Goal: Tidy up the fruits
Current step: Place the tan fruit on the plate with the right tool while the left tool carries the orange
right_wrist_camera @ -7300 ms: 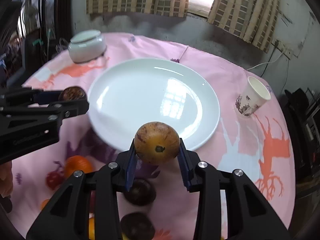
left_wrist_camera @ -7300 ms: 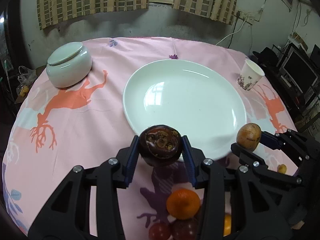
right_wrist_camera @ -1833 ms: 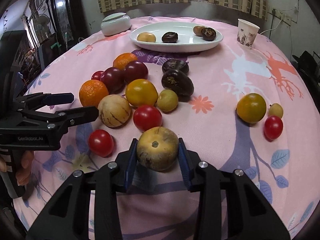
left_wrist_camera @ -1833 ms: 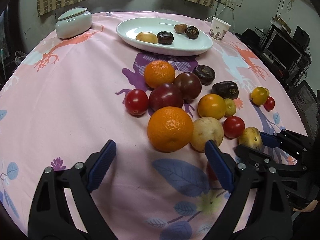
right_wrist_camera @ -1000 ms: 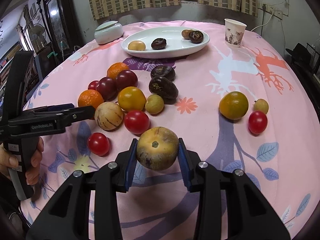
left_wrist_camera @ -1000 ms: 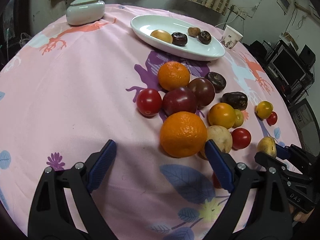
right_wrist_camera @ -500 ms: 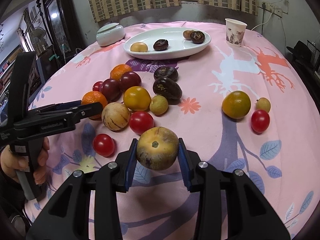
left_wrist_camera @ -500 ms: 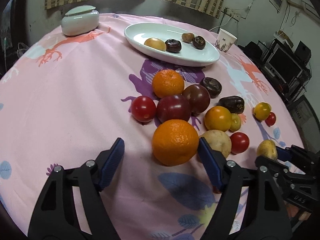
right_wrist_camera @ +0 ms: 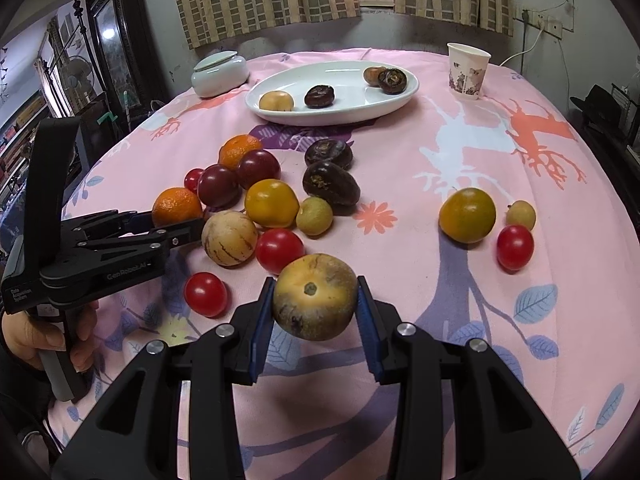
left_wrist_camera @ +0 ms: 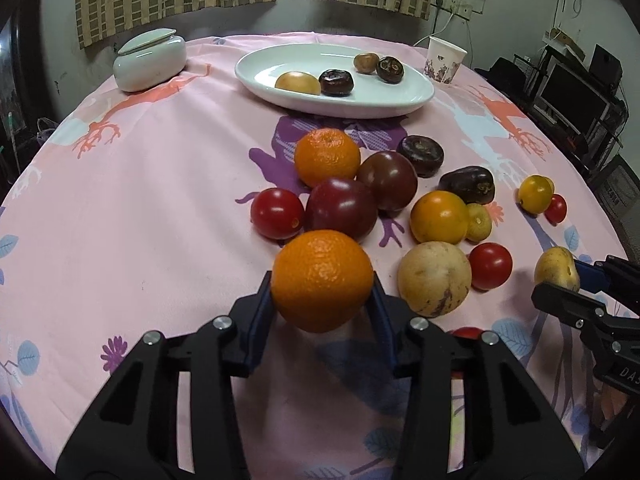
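Note:
My left gripper [left_wrist_camera: 322, 286] is closing its jaws on an orange [left_wrist_camera: 322, 272] at the near edge of the fruit pile, and both blue pads touch its sides. In the right wrist view the same left gripper [right_wrist_camera: 180, 226] comes in from the left with the orange [right_wrist_camera: 174, 205] at its tips. My right gripper [right_wrist_camera: 316, 306] is shut on a yellow-brown round fruit [right_wrist_camera: 316, 296], held just above the pink cloth. A white oval plate [left_wrist_camera: 400, 102] at the far side holds several small fruits.
Loose fruit lies between me and the plate: a second orange [left_wrist_camera: 327, 156], dark plums [left_wrist_camera: 342, 208], red tomatoes [left_wrist_camera: 277, 213] and a pale striped fruit [left_wrist_camera: 434, 284]. A lidded bowl [left_wrist_camera: 150, 60] stands far left, a paper cup [left_wrist_camera: 444, 60] far right. A hand [right_wrist_camera: 40, 336] grips the left handle.
The left gripper's wide jaws have closed in around the nearest orange until the pads meet it. The right gripper has kept still with its fruit.

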Tool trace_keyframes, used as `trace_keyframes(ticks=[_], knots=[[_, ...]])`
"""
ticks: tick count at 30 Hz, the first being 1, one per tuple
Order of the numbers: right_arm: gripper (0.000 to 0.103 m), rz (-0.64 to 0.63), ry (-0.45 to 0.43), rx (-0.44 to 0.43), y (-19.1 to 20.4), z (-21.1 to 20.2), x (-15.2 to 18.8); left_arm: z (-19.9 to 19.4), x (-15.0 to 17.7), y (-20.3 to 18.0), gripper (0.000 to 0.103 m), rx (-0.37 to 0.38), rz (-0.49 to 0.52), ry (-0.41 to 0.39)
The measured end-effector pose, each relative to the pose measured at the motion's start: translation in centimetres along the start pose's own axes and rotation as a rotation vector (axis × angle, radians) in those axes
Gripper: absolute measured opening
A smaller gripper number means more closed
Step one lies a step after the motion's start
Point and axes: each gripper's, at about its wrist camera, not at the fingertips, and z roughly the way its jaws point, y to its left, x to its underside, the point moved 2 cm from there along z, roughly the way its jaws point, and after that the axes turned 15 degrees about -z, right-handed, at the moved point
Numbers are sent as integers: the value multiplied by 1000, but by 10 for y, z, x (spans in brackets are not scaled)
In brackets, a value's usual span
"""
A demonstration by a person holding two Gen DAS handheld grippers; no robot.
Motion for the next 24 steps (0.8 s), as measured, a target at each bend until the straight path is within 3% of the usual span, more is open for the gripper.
trace_keyframes(ticks=[7,12,14,16,18,24], knots=[[39,-16,-63,52,-4,-9,-4,-16,0,-6,45,66,6,-35],[39,10,-100,77,-12,-12,-5,-30,-11,-11,45,52,34,-112],[39,39,-140,86,-17,-18,-8,-31,-16,-5,45,70,-15,-82],[39,78,-123,132,-24,-21,-13,-32,-23,-1,45,75,-43,-50],[39,61,-103,161,-27,-23,-26,-35,-34,-2,45,68,-30,-46],[39,-53,-168,170,-30,-22,-88,-37,-87,-7,45,56,-33,-79]])
